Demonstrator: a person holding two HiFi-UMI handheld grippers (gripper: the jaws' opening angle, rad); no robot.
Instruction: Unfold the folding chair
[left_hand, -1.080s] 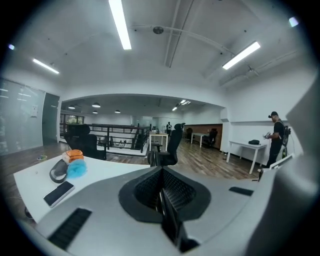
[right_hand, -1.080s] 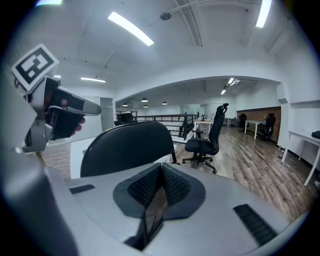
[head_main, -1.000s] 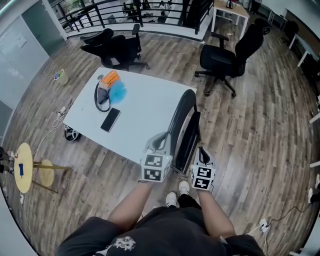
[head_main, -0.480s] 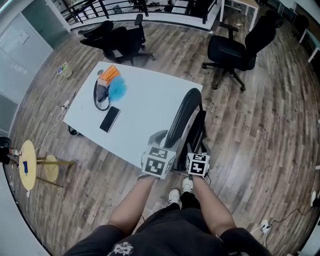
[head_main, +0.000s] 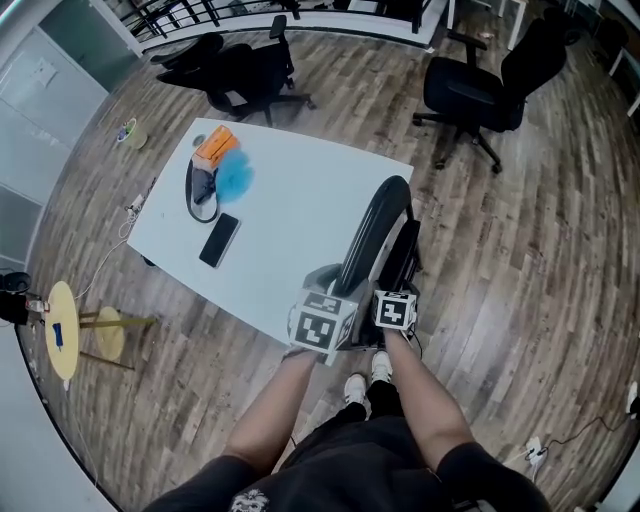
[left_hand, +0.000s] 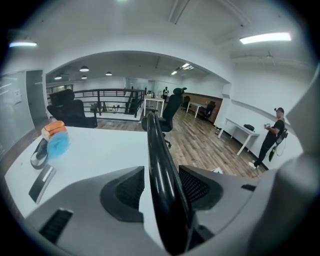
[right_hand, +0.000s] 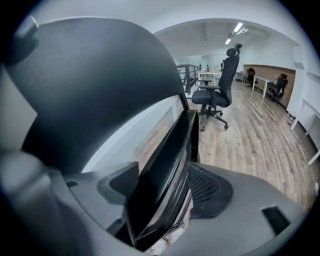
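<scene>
Black folding chair (head_main: 385, 225) folded flat. Spread left gripper (left_hand: 160, 187) straddles backrest rim (left_hand: 156, 150); right gripper (right_hand: 162, 192), jaws opening, straddles seat panel (right_hand: 167, 160). Clamp both deep, then pry apart.

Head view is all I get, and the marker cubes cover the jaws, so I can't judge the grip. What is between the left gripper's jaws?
Observer: The left gripper has its jaws open astride the glossy black curved back frame of the black folding chair.
Operator: And the right one?
Observer: The right gripper has its jaws opening, with the chair's flat black seat panel between them.
</scene>
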